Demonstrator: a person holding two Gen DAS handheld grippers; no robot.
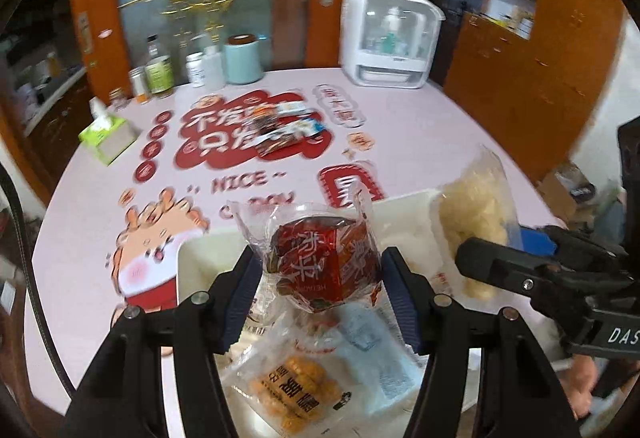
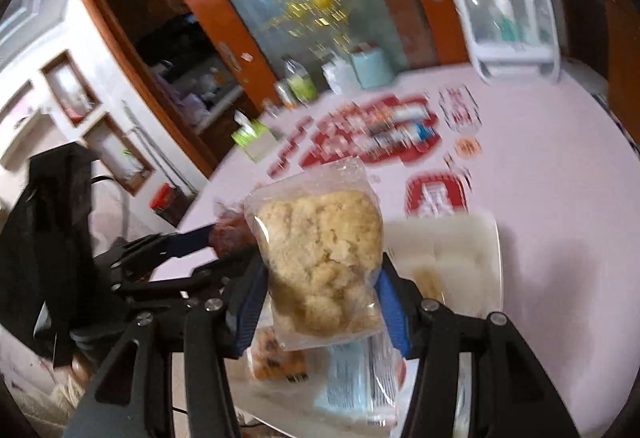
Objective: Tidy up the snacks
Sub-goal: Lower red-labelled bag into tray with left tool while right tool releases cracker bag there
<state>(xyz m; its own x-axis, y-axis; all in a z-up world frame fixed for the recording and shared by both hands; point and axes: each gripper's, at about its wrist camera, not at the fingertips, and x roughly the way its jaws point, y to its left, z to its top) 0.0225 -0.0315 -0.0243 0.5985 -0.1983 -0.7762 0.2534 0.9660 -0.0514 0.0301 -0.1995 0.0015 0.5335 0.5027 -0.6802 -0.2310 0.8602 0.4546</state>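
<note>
In the left wrist view, the left gripper [image 1: 320,274] stood in the lower middle of the frame, and its two blue pads pressed from both sides on a red snack packet [image 1: 324,262] in clear wrapping, so it was holding this packet above the table. Under it, at the bottom centre, a clear bag of orange snacks [image 1: 296,386] and a pale blue packet [image 1: 380,358] lay in a white tray [image 1: 192,258]. The right gripper [image 1: 500,270] came in from the right edge of the same frame, next to a clear bag of pale crumbly snack [image 1: 472,222].

In the right wrist view, the right gripper [image 2: 324,294] was in the lower middle, and its pads were closed on the bag of pale crumbly snack [image 2: 320,258], which stood upright between them. The left gripper [image 2: 200,238] appeared at the middle left of this frame with the red packet [image 2: 230,234], which was blurred here. The white tray [image 2: 480,250] was at the right, behind the bag.

Farther on the pink table [image 1: 420,142], in the centre of the frame, a few long snack bars [image 1: 288,126] lay on a red print. A green tissue box [image 1: 108,136] was at the left, some jars and bottles [image 1: 192,68] at the upper left, and a white appliance [image 1: 390,38] at the upper right.
</note>
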